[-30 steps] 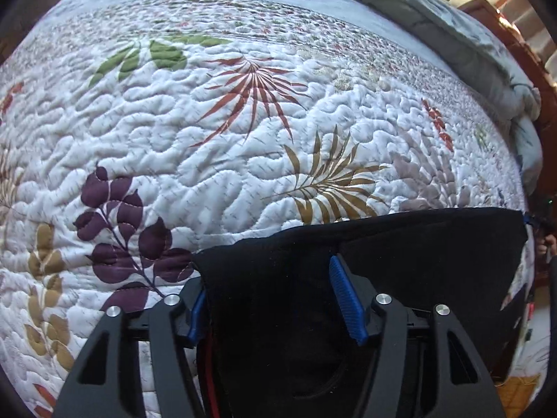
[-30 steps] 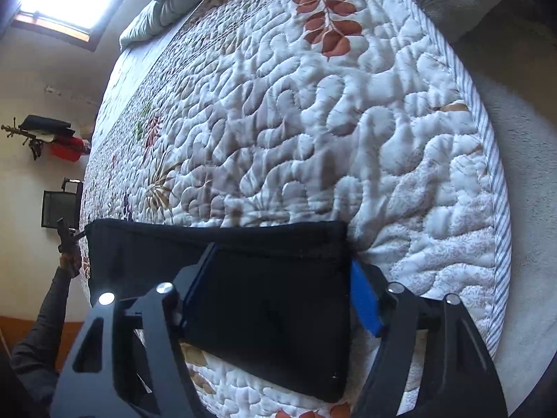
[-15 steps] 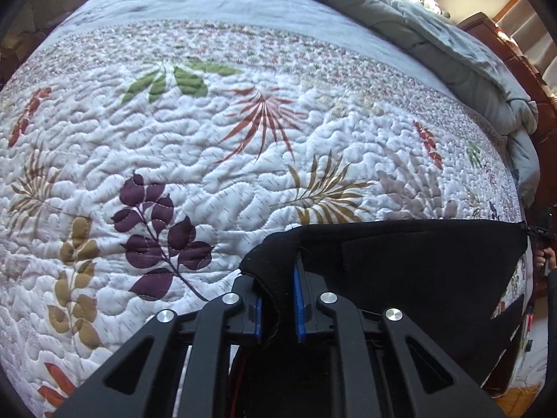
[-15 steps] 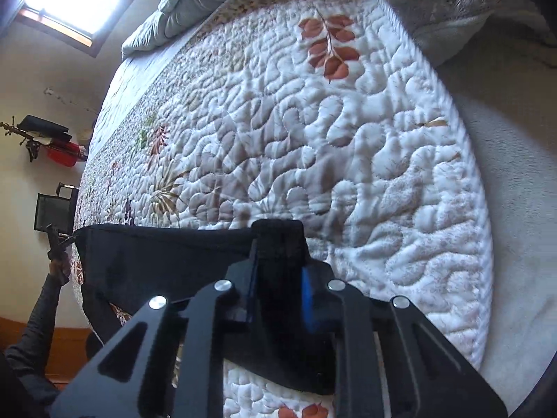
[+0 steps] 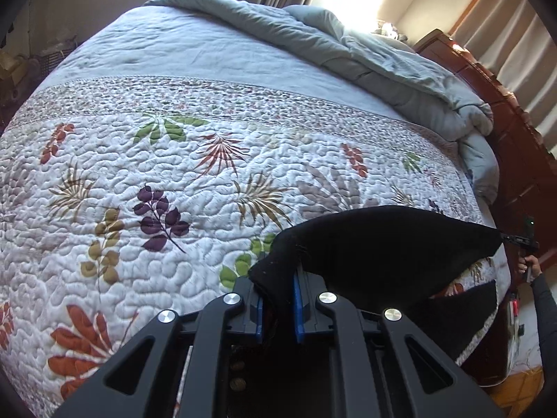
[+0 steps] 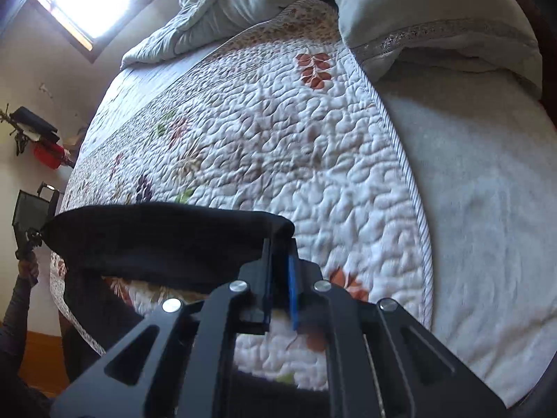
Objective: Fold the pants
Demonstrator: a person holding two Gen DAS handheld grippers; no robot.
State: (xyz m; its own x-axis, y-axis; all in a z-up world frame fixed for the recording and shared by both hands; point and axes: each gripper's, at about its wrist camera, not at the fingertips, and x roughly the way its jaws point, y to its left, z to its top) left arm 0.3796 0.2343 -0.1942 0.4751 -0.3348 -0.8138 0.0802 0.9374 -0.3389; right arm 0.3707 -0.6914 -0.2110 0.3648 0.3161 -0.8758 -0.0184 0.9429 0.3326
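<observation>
The black pants (image 5: 390, 244) hang stretched between my two grippers above the quilted bed. My left gripper (image 5: 278, 282) is shut on one corner of the pants' top edge. My right gripper (image 6: 278, 271) is shut on the other corner of the pants (image 6: 156, 237). The lifted edge sags a little between them. The lower part of the pants (image 5: 463, 313) drapes down onto the bed's near edge. The far gripper shows small at each frame's side.
The white quilt with leaf prints (image 5: 174, 181) covers the bed. A grey duvet (image 5: 348, 52) is bunched at the far side, beside a wooden headboard (image 5: 515, 146). A grey pillow (image 6: 435, 10) and a white blanket (image 6: 487, 191) lie on the right.
Both grippers closed on the pants' top edge, then lifted it off the quilt. The pants now hang in the air between them, and more of the bed shows.
</observation>
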